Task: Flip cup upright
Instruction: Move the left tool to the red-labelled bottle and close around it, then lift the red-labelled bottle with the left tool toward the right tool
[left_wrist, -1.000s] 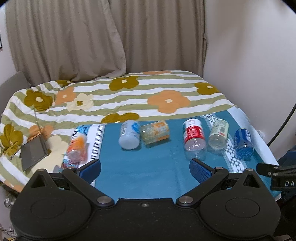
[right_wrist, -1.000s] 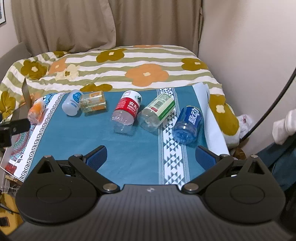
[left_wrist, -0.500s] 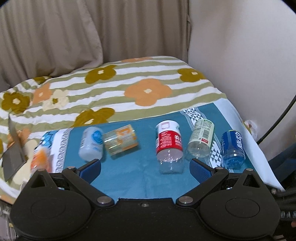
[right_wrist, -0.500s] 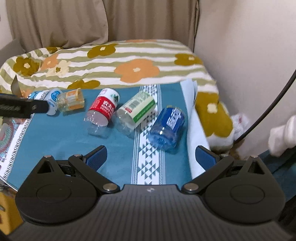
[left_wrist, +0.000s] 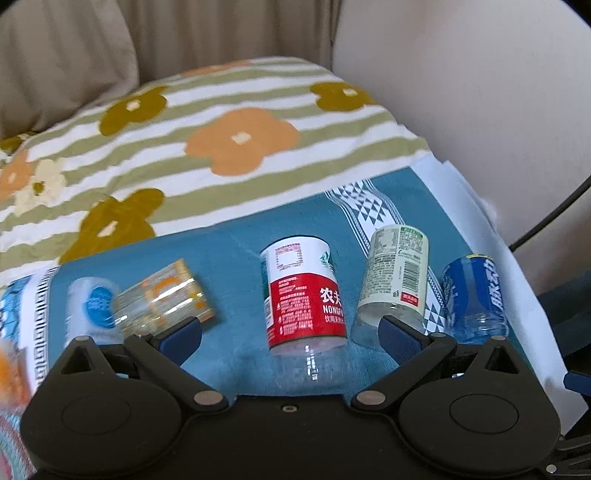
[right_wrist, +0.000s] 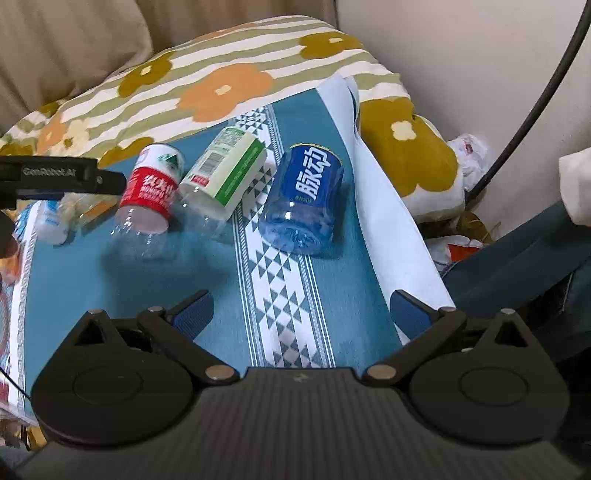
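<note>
Several cut-bottle cups lie on their sides on a teal cloth. A red-labelled cup lies between my left gripper's open fingers, just ahead of them. My left gripper is open and empty. A cream-green labelled cup and a blue cup lie to its right. In the right wrist view the blue cup lies ahead of my open, empty right gripper, with the cream-green cup and red cup to its left.
An orange-patterned clear cup and a white-blue cup lie at the left. A flowered striped blanket covers the bed behind. A wall and a black cable are at the right. The left gripper's body shows at left.
Both grippers have moved forward and down toward the cups. The left now frames the red cup; the right has swung toward the blue cup. Both stay open.
</note>
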